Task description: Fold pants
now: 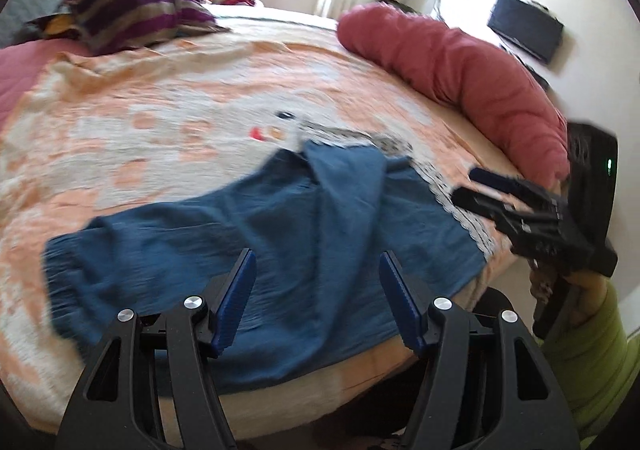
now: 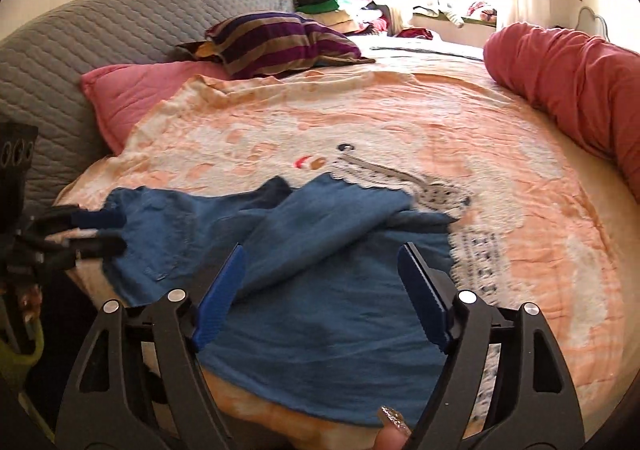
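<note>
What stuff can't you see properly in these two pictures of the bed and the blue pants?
- Blue pants, left wrist view: motion blur smears the waistband end at the left.
- Blue pants, right wrist view: the near edge hides behind the right gripper.
- Clothes pile, right wrist view: too small and glare-washed to sort.
- Patterned cloth: partly under the pants.

A bed (image 2: 520, 138) covered by a peach and white patterned blanket (image 2: 360, 122) fills the frame. Blue pants (image 2: 320, 290) lie spread near its lower edge. A striped pillow (image 2: 280, 38) and a pink pillow (image 2: 132, 94) sit upper left; a red bolster (image 2: 568, 78) runs along the right side.
</note>
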Available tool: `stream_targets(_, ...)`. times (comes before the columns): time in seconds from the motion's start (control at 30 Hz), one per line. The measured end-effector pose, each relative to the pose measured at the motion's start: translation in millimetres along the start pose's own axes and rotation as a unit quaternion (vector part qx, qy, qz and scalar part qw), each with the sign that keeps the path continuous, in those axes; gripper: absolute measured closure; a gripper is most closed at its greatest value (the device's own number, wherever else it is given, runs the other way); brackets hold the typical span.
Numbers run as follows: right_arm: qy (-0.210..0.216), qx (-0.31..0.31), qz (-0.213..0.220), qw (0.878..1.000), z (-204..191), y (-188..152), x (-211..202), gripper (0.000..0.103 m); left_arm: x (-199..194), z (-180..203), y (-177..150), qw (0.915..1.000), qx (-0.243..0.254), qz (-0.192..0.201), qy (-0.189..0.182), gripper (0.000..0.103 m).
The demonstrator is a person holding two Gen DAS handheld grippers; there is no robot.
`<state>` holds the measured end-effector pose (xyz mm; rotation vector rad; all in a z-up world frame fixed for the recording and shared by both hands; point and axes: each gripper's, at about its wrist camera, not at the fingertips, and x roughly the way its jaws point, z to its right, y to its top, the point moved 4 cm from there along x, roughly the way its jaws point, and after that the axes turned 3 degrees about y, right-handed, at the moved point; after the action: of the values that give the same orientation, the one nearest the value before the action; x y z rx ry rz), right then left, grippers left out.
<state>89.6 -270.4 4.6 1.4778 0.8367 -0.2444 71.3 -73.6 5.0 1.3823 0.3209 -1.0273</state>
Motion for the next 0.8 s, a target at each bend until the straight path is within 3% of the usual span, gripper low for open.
stream_targets(0.17, -0.017, 0.000, -0.018, 1.000, 18.1, 11.3, 14.3, 0.029, 48.8, 13.6, -0.1, 0.9976, 0.003, -0.061, -0.033, 0.041)
stream_targets(0.27, -0.019, 0.002, -0.035, 0.999, 25.3, 22.0, 32.3, 0.028, 68.3, 12.9, -2.6, 0.9965, -0.006, -0.080, -0.027, 0.041)
stream_targets(0.53, -0.031, -0.028, -0.086, 0.995, 20.3, 49.4, 105.0, 0.025, 98.8, 7.2, -7.7, 0.9956, -0.038, -0.079, -0.031, 0.044)
stream_targets(0.63, -0.032, -0.033, -0.097, 0.994, 17.6, 59.5, 126.9, 0.025, 103.2, 8.1, -7.0, 0.9959, -0.044, -0.072, -0.031, 0.058)
stream_targets(0.73, -0.050, -0.037, -0.118, 0.991, 15.5, 70.6, 157.1, 0.025, 102.3, 12.3, -3.9, 0.9954, -0.048, -0.066, -0.049, 0.082)
stream_targets(0.8, -0.055, -0.052, -0.131, 0.989, 9.8, 77.9, 180.7, 0.025, 102.4, 18.9, -4.6, 0.9950, -0.040, -0.068, -0.061, 0.086)
